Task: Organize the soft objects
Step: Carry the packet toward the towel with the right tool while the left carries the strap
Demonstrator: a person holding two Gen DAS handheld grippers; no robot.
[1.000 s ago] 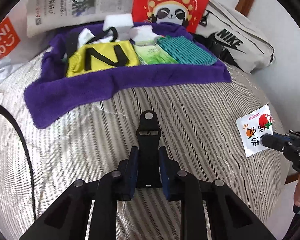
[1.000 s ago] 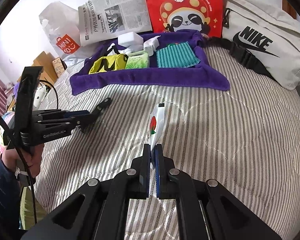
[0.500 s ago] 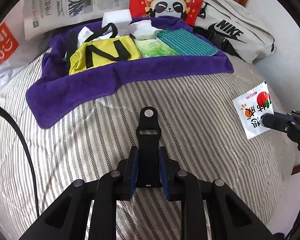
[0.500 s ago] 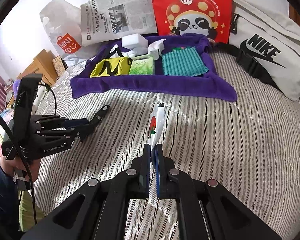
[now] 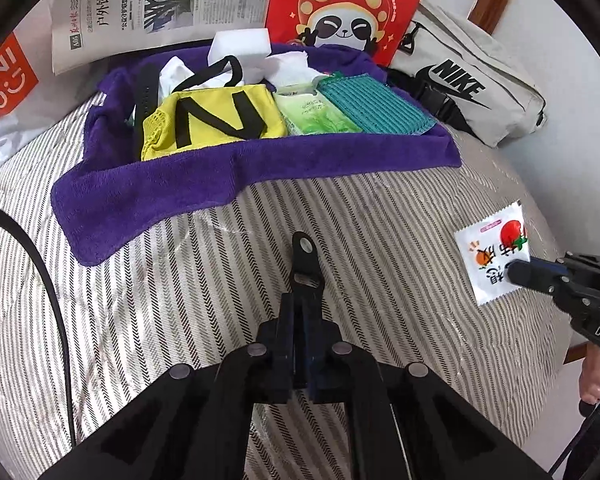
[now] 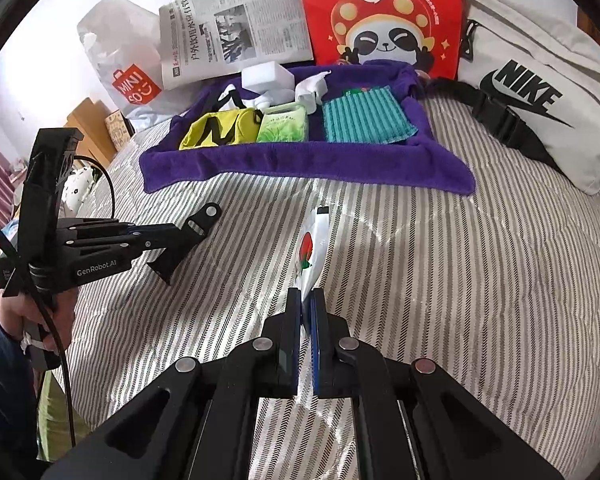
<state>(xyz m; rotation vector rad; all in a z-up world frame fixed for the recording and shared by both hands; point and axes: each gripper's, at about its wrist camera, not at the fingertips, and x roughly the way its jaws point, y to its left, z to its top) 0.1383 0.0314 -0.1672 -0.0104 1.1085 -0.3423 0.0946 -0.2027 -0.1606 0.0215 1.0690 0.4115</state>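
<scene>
Since a second ago little shifts: our left gripper (image 5: 302,264) stays clamped on a black strap clip (image 5: 305,258), right gripper (image 6: 307,300) pinching the tomato sachet (image 6: 311,248) above the striped bed (image 6: 480,280) | step: carrying | next: lower both onto purple towel (image 6: 300,166) at bed's far edge | room: newspaper (image 6: 236,28), Nike bag (image 6: 540,92) behind.

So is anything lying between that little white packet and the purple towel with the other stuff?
Nothing visible. The white packet, pinched in the right gripper, has only bare striped bedding ahead before the purple towel. The left gripper sits off to the side.
</scene>
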